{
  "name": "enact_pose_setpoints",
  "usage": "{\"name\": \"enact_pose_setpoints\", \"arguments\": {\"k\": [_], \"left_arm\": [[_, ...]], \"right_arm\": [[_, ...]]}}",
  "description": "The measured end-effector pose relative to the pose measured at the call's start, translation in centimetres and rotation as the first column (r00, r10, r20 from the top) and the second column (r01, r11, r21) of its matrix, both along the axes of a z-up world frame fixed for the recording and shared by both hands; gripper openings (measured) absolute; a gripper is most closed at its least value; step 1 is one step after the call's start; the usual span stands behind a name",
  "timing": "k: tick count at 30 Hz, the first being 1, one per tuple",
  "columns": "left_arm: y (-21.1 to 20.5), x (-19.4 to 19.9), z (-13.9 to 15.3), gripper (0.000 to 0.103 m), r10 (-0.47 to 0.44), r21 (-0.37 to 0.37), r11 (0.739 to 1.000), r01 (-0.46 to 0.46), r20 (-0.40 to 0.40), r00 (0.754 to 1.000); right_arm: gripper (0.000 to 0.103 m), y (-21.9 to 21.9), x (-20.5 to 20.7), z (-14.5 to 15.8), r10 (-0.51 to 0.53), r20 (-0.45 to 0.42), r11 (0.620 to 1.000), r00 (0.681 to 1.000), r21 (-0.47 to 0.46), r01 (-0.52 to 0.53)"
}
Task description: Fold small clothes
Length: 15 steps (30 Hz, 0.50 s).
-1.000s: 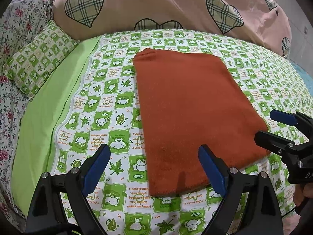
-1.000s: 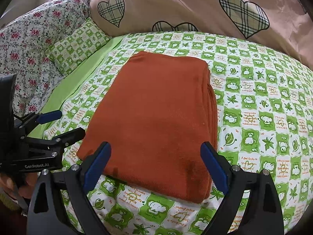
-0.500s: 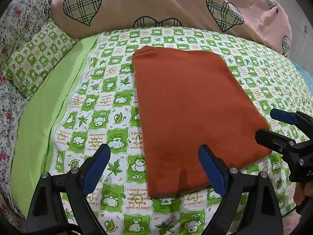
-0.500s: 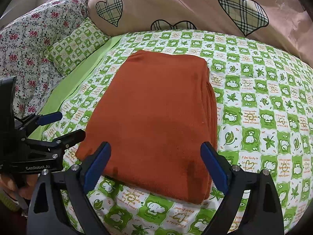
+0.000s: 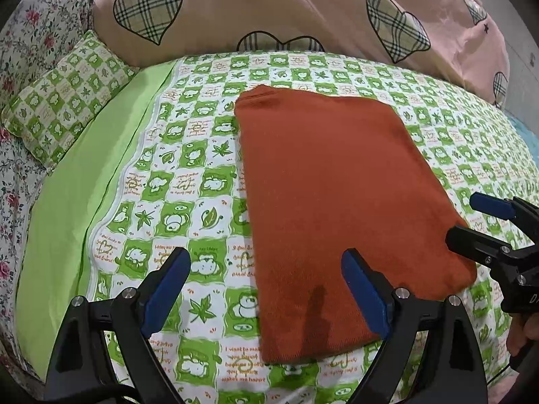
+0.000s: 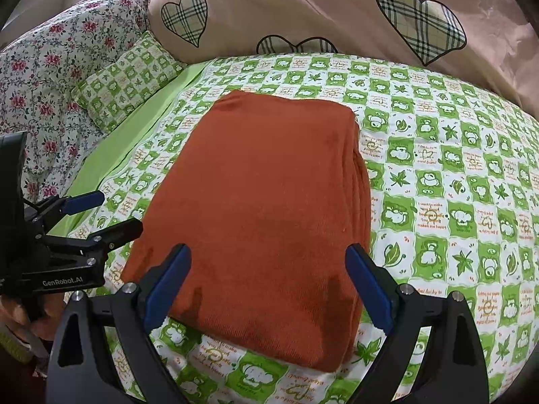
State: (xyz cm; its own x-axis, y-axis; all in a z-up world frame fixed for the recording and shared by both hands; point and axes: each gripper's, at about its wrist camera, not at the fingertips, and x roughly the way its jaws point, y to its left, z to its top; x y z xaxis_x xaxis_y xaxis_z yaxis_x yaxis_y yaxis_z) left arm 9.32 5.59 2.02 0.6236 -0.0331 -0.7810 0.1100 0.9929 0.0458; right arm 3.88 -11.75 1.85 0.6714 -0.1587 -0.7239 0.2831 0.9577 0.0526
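Observation:
A rust-orange garment (image 5: 333, 208) lies folded into a flat rectangle on the green checked bed sheet (image 5: 188, 181); it also shows in the right wrist view (image 6: 266, 208) with stacked folded edges on its right side. My left gripper (image 5: 266, 289) is open and empty, hovering over the garment's near left corner. My right gripper (image 6: 267, 286) is open and empty, hovering over the garment's near edge. Each gripper shows in the other's view: the right one at the garment's right corner (image 5: 485, 225), the left one at its left corner (image 6: 101, 215).
A pink duvet with plaid hearts (image 5: 269, 10) is piled at the back of the bed. A small green checked pillow (image 5: 64, 97) and a floral quilt (image 6: 43, 77) lie at the left. A plain green strip of sheet (image 5: 77, 208) runs along the left side.
Both grippers have drifted slightly back and up; the garment sits a bit farther from them. The garment itself has not moved and both stay open.

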Motion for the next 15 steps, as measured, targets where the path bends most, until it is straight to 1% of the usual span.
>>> {"name": "enact_pose_setpoints", "arguments": {"k": [7, 15], "left_arm": [[0.39, 0.23, -0.13, 0.092, 0.007, -0.007, 1.000, -0.007, -0.013, 1.000], [0.33, -0.23, -0.33, 0.092, 0.013, 0.000, 1.000, -0.013, -0.025, 1.000]], "right_arm": [[0.093, -0.09, 0.41, -0.09, 0.001, -0.003, 1.000, 1.000, -0.009, -0.001], [0.093, -0.38, -0.01, 0.07, -0.005, 0.016, 1.000, 1.000, -0.002, 0.005]]}}
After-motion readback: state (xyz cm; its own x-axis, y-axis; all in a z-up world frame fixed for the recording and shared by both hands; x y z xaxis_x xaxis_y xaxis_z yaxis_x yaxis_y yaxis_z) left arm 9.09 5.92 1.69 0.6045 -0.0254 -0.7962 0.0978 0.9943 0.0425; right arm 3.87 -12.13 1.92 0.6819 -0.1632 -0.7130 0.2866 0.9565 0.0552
